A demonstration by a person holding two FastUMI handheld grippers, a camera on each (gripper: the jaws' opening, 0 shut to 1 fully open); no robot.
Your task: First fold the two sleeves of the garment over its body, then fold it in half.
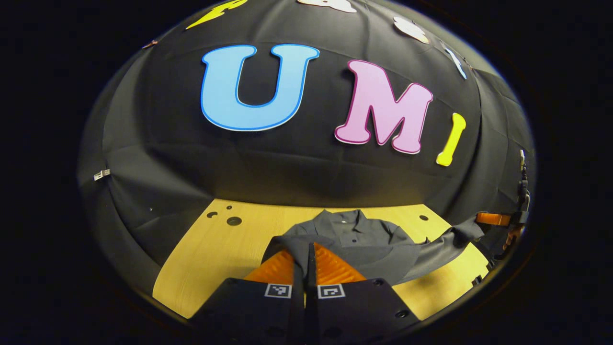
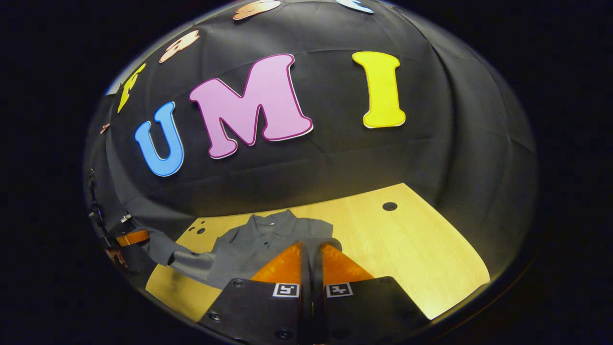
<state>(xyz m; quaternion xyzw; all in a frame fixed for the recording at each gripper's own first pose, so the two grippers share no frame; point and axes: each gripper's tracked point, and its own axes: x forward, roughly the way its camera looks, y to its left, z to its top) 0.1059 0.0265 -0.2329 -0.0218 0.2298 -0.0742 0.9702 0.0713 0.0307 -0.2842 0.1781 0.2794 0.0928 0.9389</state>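
Wooden table (image 2: 421, 249) carries grey shirt (image 1: 354, 235); left gripper (image 1: 305, 247) and right gripper (image 2: 311, 245) each pinch its fabric, lifted off the table.

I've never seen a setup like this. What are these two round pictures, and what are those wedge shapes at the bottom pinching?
Each picture comes from a camera riding on a handheld gripper, looking forward along its two fingers. A person carries one gripper in each hand; there is no robot arm. On the wooden table lies a grey collared shirt. In the left gripper view, the left gripper is closed on a fold of the shirt's cloth. In the right gripper view, the right gripper pinches the shirt's edge likewise. Both seem to be lifting cloth, probably to fold it.
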